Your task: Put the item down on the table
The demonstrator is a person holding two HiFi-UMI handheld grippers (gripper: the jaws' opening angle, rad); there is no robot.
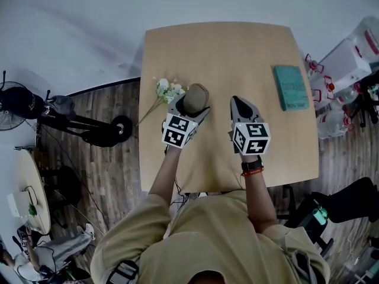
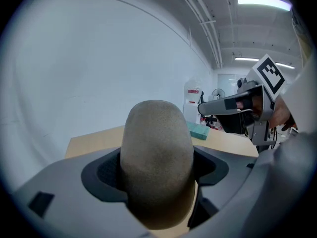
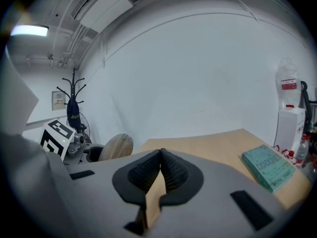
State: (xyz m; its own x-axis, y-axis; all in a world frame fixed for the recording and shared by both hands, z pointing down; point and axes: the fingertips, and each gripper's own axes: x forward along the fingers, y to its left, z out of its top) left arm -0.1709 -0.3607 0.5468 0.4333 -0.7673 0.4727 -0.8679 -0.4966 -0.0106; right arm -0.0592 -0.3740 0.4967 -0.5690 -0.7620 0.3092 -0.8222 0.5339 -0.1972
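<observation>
A rounded grey-brown stone-like item sits between the jaws of my left gripper, which is shut on it above the wooden table. In the left gripper view the item fills the gap between both pads and stands upright. My right gripper hovers beside it to the right, jaws shut with nothing between them; its pads meet at the tips in the right gripper view.
A small bunch of white flowers lies on the table just left of the held item. A teal book rests near the right edge, also visible as the book. A fan and small round table stand on the floor at left.
</observation>
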